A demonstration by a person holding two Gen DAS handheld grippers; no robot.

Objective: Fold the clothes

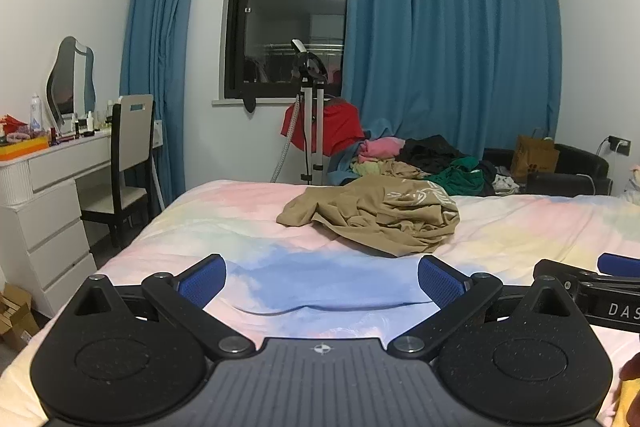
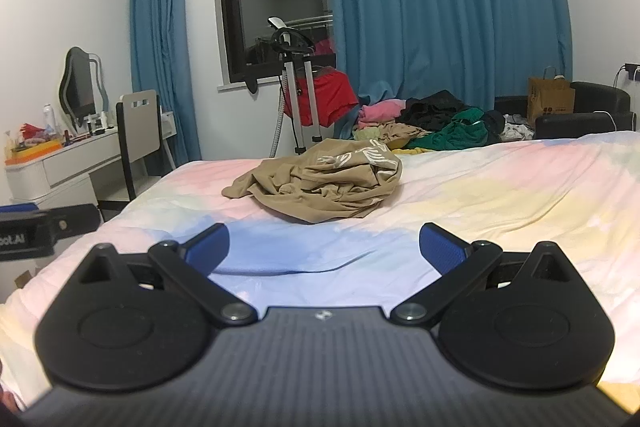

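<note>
A crumpled tan garment with white print (image 1: 372, 217) lies in a heap on the pastel bedspread (image 1: 520, 227), ahead of both grippers; it also shows in the right wrist view (image 2: 320, 183). My left gripper (image 1: 322, 279) is open and empty, low over the near part of the bed, well short of the garment. My right gripper (image 2: 324, 251) is open and empty too, beside the left one. Part of the right gripper (image 1: 608, 287) shows at the right edge of the left wrist view, and part of the left gripper (image 2: 40, 231) at the left edge of the right wrist view.
A pile of mixed clothes (image 1: 432, 159) lies beyond the bed's far edge by the blue curtains. A garment steamer stand (image 1: 310, 115) with a red garment stands near the window. A white dresser (image 1: 44, 195) and chair (image 1: 128, 163) are left; a black sofa (image 1: 568, 167) with a paper bag is right.
</note>
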